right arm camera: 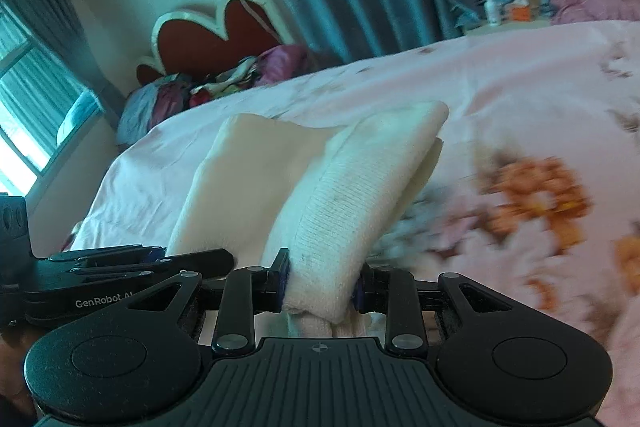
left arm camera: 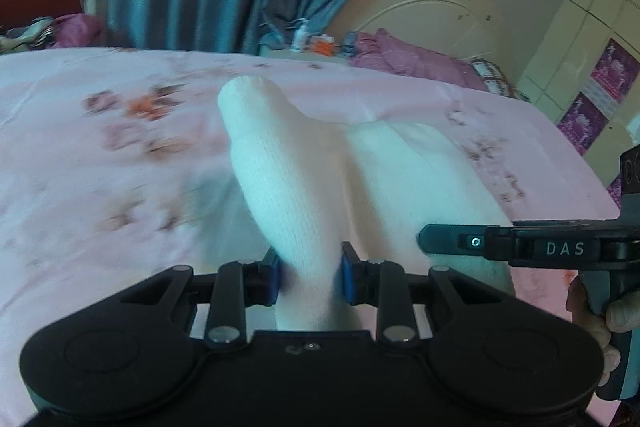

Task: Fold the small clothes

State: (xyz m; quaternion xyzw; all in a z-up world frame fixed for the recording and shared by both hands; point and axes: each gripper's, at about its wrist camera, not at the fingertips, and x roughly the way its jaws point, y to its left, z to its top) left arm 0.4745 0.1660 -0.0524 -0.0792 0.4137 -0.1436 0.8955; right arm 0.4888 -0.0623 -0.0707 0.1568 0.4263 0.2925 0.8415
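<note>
While both grippers (left (left arm camera: 308, 277), right (right arm camera: 322, 281)) clamp it, white knit garment (left arm camera: 288, 179) rises over pink bedspread (left arm camera: 100, 155)

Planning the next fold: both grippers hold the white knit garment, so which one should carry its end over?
Probably the right gripper: its jaws clamp a ribbed edge of the white knit garment already doubled over. The left gripper can anchor the other end.

Black claw (left arm camera: 308, 277) with blue pads (left arm camera: 273, 275) — silver screws, "DAS" and "GenRobot" lettering.
</note>
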